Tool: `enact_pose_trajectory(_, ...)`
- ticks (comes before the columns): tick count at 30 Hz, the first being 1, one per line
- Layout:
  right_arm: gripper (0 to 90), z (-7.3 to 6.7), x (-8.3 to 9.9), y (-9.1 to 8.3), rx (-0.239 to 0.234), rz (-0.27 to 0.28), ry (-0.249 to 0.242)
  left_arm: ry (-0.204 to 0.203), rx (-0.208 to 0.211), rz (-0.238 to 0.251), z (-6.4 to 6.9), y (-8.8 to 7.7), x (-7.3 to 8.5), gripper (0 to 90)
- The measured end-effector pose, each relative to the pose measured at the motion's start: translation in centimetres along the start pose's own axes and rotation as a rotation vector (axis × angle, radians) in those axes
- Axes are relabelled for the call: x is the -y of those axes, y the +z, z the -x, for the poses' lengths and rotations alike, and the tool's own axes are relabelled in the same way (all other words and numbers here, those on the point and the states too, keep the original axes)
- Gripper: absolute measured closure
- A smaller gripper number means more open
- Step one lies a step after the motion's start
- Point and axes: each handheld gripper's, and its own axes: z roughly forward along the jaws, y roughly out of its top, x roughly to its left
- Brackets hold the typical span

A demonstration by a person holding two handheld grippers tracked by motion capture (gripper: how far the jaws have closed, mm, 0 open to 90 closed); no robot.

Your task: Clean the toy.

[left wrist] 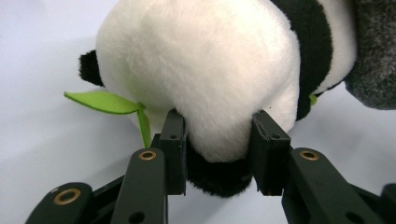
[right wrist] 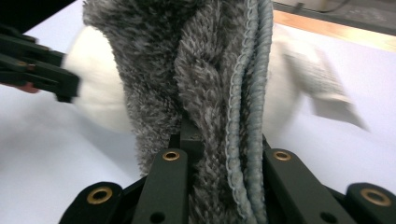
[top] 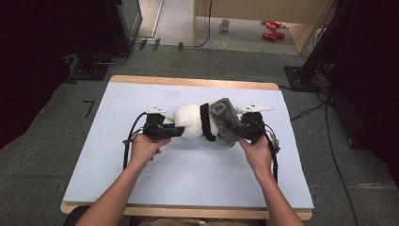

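Observation:
A white and black panda plush (top: 190, 121) lies on its side in the middle of the pale blue table cover (top: 188, 165). My left gripper (top: 178, 131) is shut on its left end; in the left gripper view the pads (left wrist: 173, 140) squeeze white and black fur of the panda (left wrist: 205, 70), beside a green felt leaf (left wrist: 105, 101). A grey fuzzy cloth (top: 225, 120) drapes over the plush's right end. My right gripper (top: 239, 130) is shut on this cloth (right wrist: 205, 70), whose stitched blue-grey hem (right wrist: 250, 93) runs between the jaws. The left gripper's jaws (right wrist: 42, 70) show farther off.
The wooden table edge (top: 188, 82) borders the cover at the back. On the floor beyond stand a mug (top: 225, 24) and red items (top: 272, 29). Dark equipment stands at both sides, and cables (top: 329, 141) trail along the right.

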Motion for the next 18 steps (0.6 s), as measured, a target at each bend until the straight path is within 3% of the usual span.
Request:
enact_pose_trajectory(2, 78.0, 0.67, 0.29, -0.2, 0.008, 0.003, 0.019, 0.018, 0.0, -0.001, -0.02, 0.06, -0.05, 62.6)
enact_pose_trajectory(4, 77.8, 0.95, 0.56, -0.16, -0.021, 0.001, 0.059, 0.04, -0.006, -0.001, 0.05, 0.1, -0.07, 61.9)
enact_pose_trajectory(11, 77.7, 0.78, 0.5, 0.02, -0.018, 0.013, 0.06, 0.077, 0.006, 0.017, -0.44, -0.09, 0.12, 49.6)
enact_pose_trajectory(18, 77.6, 0.94, -0.16, 0.3, -0.037, 0.033, 0.077, 0.151, 0.011, 0.062, -0.27, -0.56, 0.57, 35.7)
